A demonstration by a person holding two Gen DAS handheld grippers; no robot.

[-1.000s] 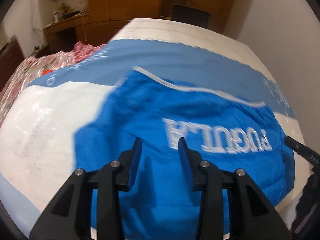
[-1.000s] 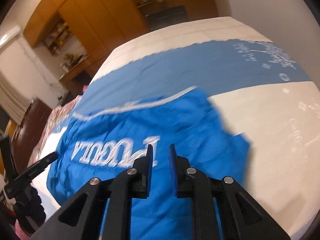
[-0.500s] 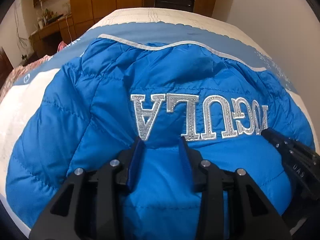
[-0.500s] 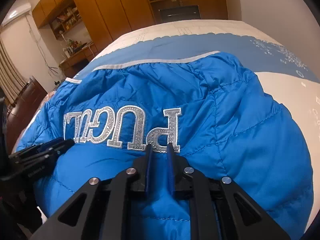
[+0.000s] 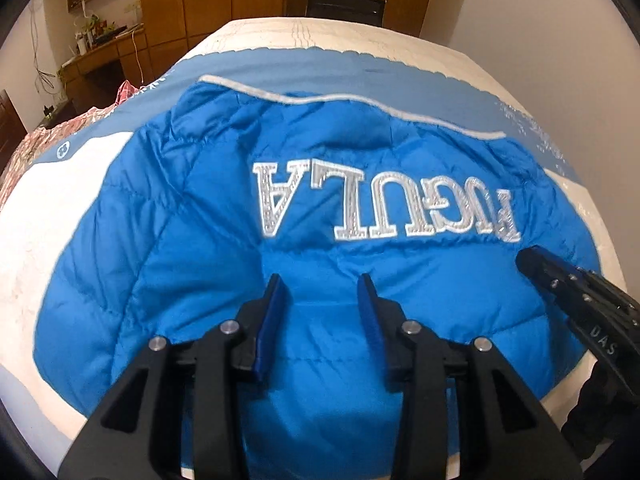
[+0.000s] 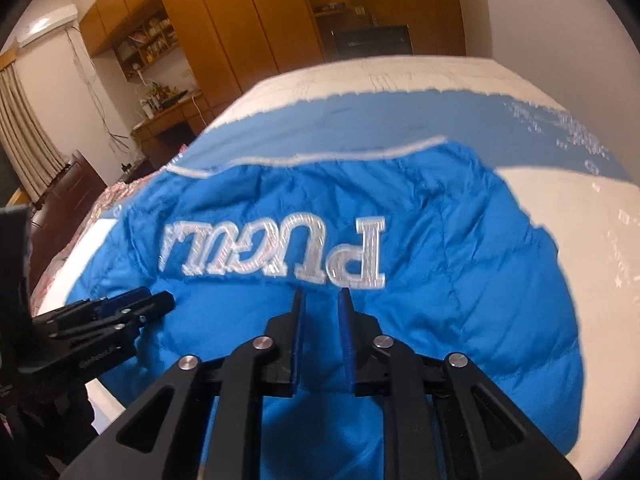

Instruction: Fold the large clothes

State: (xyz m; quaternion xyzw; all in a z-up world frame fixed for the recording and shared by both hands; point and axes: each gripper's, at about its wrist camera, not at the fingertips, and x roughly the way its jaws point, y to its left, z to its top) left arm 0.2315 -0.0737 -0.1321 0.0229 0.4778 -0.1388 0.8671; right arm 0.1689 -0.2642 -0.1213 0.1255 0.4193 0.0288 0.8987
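Both tongs, left gripper and right gripper, stand spread and empty above the jacket. We judge its quilted shell light, puffy and slippery, so we advise pinching a seam or the white-trimmed hem.

- The jacket lay spread on the bed, lettering facing up.
- The left gripper hovered over its near part, with the right gripper beside it.
- Wardrobes stood behind the bed.
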